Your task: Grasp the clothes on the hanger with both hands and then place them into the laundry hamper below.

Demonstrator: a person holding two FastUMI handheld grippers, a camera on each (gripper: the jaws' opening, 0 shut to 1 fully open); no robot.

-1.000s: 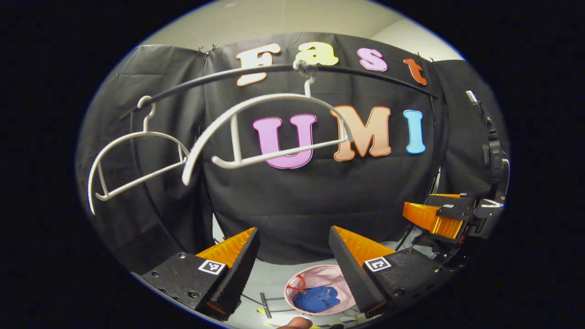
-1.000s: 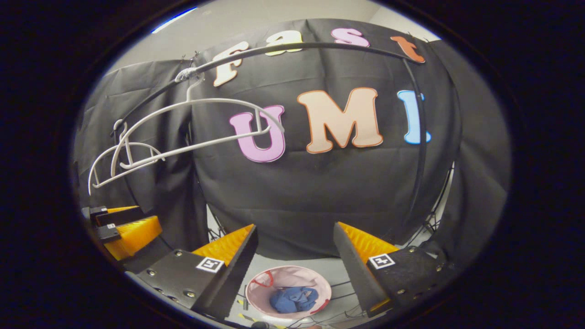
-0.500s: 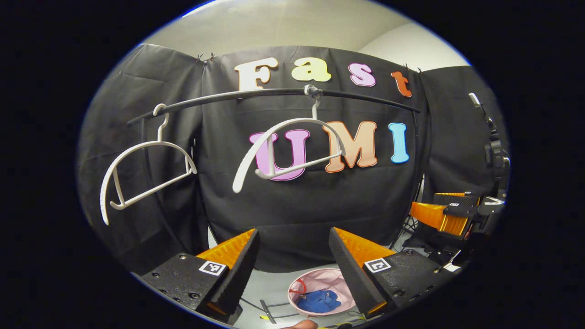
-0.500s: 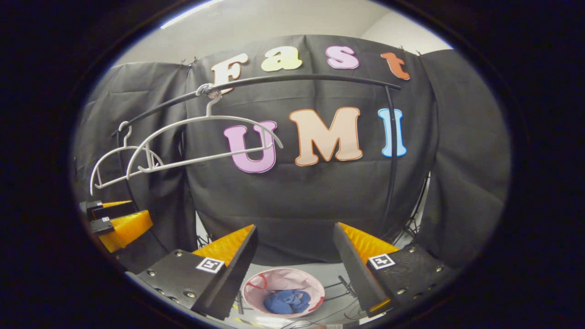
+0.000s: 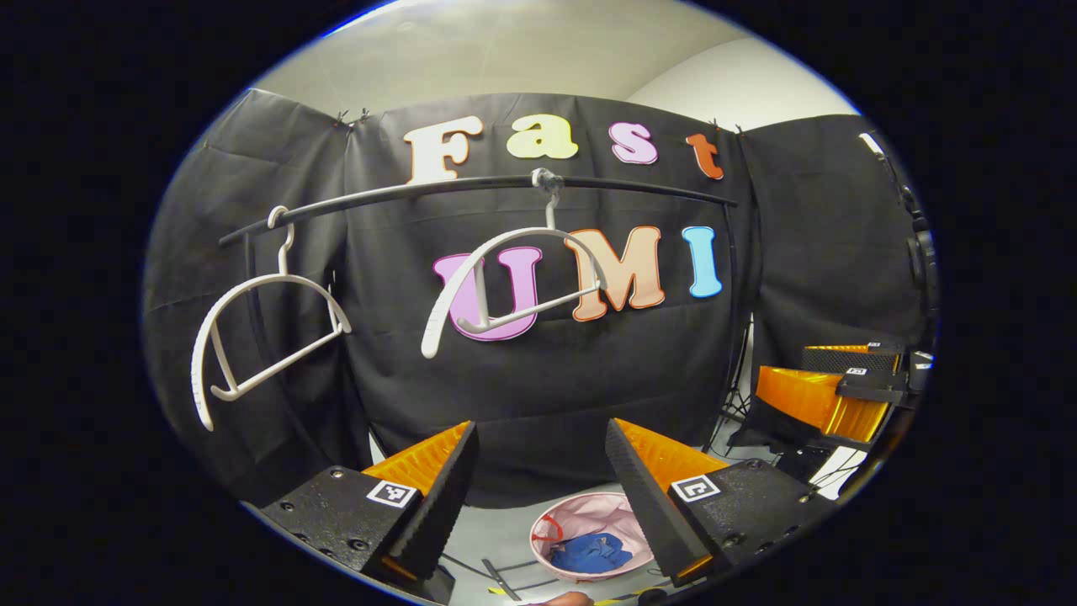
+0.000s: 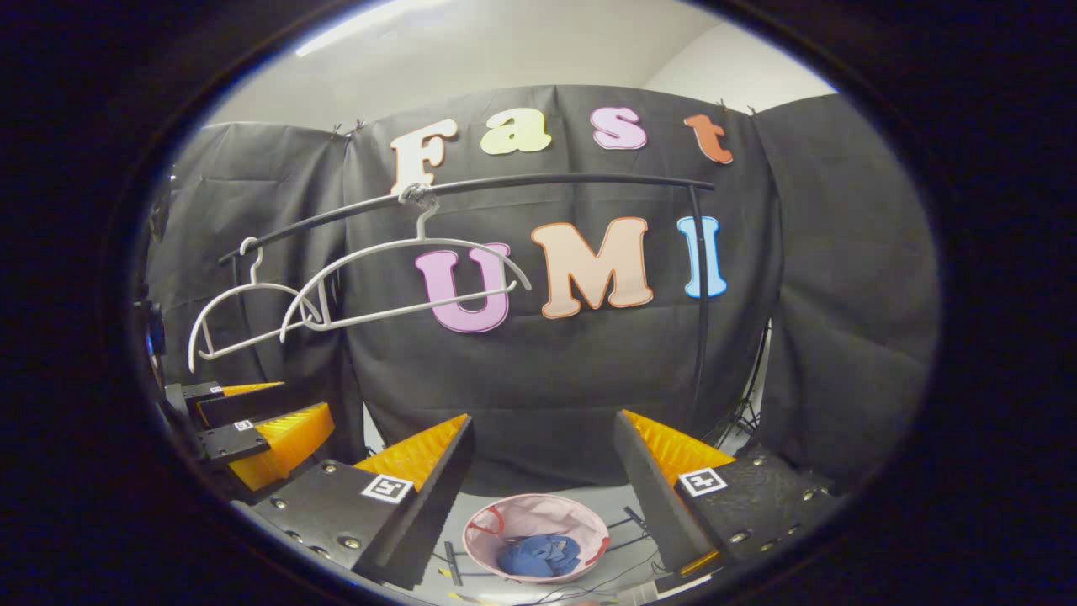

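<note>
Two bare white hangers hang on the black rail (image 5: 471, 183): the left hanger (image 5: 252, 328), then the middle hanger (image 5: 505, 282). The left gripper (image 5: 538, 497) and the right gripper (image 6: 543, 497) both stand with fingers apart, holding nothing. The blue clothes (image 6: 538, 555) lie bunched in the pink hamper (image 6: 580, 526) on the floor, with no clear long axis. The placing looks finished; next is only drawing both grippers away.

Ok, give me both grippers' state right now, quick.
Left gripper: jaws open, holding nothing.
Right gripper: jaws open, holding nothing.
</note>
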